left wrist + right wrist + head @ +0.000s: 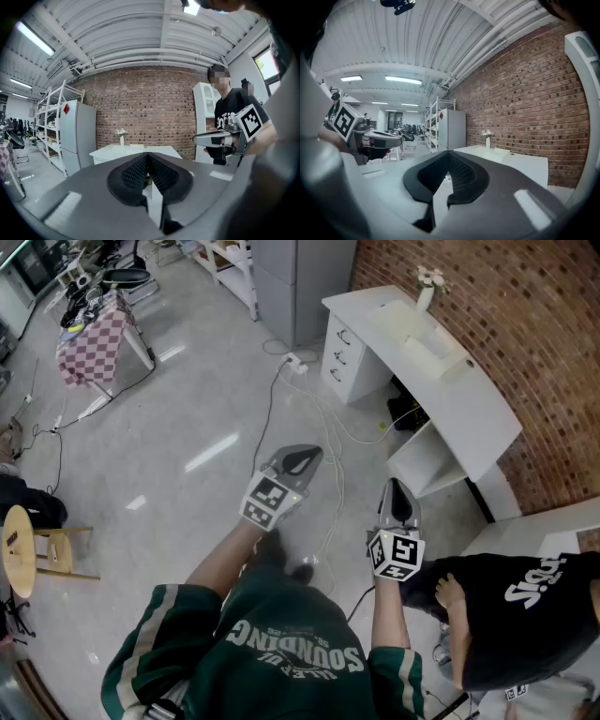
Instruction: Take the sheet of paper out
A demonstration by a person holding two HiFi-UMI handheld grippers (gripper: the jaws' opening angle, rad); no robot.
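Grey jaws pressed together, nothing between them, on left gripper and right gripper; both hover, white desk ahead, maybe paper on it.

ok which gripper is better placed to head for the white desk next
Right, slightly. The right gripper is on the side of the white desk; the left gripper is further out over the floor. Both are shut, empty and well short of the desk.
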